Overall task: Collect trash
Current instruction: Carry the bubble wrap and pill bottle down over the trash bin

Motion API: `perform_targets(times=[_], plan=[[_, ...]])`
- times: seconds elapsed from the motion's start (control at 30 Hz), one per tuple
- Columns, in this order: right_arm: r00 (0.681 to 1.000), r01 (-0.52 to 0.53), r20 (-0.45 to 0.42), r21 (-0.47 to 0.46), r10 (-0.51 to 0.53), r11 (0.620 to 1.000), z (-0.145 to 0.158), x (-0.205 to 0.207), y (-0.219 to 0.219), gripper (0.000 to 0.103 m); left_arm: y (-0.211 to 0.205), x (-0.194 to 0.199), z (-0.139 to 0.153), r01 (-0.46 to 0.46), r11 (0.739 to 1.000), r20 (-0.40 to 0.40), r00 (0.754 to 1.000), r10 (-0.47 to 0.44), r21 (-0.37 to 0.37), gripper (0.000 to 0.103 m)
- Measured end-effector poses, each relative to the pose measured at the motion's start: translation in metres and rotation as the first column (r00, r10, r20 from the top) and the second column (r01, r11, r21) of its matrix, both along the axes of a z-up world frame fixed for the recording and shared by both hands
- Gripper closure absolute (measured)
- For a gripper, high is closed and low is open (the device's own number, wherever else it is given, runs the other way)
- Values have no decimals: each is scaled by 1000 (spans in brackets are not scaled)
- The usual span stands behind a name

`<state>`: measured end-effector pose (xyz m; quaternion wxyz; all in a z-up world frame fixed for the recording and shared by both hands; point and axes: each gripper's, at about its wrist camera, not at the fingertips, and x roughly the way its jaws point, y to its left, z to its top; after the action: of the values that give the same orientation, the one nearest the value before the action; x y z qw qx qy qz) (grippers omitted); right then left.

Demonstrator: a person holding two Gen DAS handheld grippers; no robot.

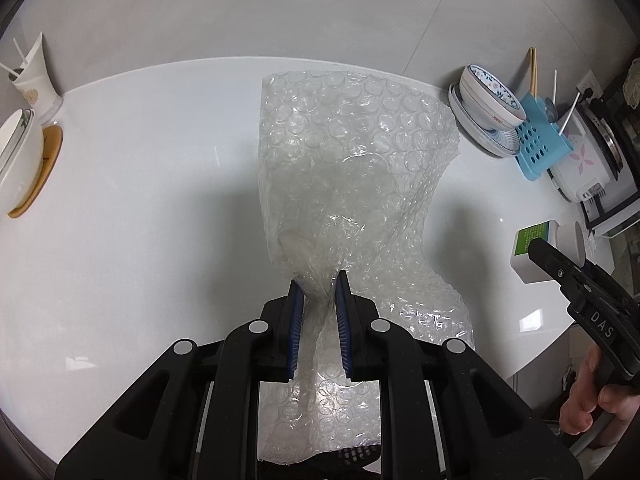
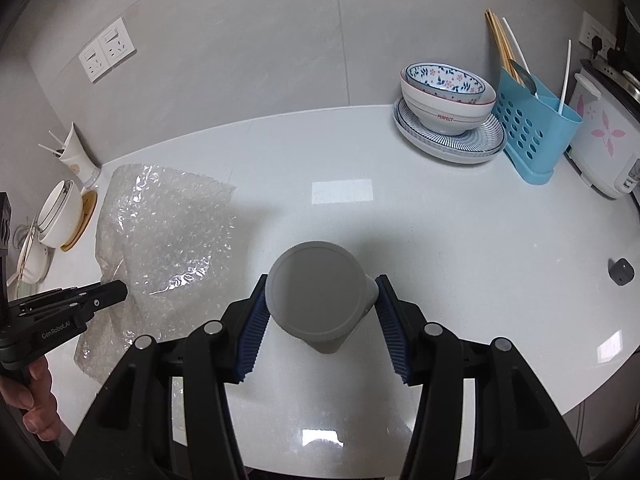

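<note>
My left gripper (image 1: 320,280) is shut on a sheet of clear bubble wrap (image 1: 348,152), which is bunched between its blue pads and spreads over the white counter (image 1: 140,200). The bubble wrap also shows at the left of the right wrist view (image 2: 168,232), with the left gripper (image 2: 116,290) at its near edge. My right gripper (image 2: 320,280) has its jaws around a white bottle with a grey lid (image 2: 318,292); the left pad touches it, the right pad is at its edge. The bottle, with a green label, shows in the left wrist view (image 1: 540,248) beside the right gripper (image 1: 540,250).
Stacked patterned bowls on a plate (image 2: 448,120), a blue utensil holder (image 2: 532,132) and a rice cooker (image 2: 600,148) stand at the back right. A white bowl on a wooden coaster (image 2: 64,212) and a paper cup (image 2: 78,156) stand at the left. A small dark object (image 2: 621,271) lies at the right.
</note>
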<state>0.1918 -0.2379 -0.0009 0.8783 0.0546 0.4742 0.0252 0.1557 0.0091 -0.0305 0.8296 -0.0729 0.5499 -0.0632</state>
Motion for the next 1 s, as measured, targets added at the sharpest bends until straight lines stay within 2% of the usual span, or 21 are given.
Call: perform_targets(times=[0.33,1.0], plan=[[1000,-8,-2,6,8,1000,-5,-35,-7,53,0,-31,0,-2,1000,2,1000,2,4,88],[999,-48,16,-21,48,999,7,-98,-14,53,-5,-81,3,29,999,13,999,-29,-14,88]])
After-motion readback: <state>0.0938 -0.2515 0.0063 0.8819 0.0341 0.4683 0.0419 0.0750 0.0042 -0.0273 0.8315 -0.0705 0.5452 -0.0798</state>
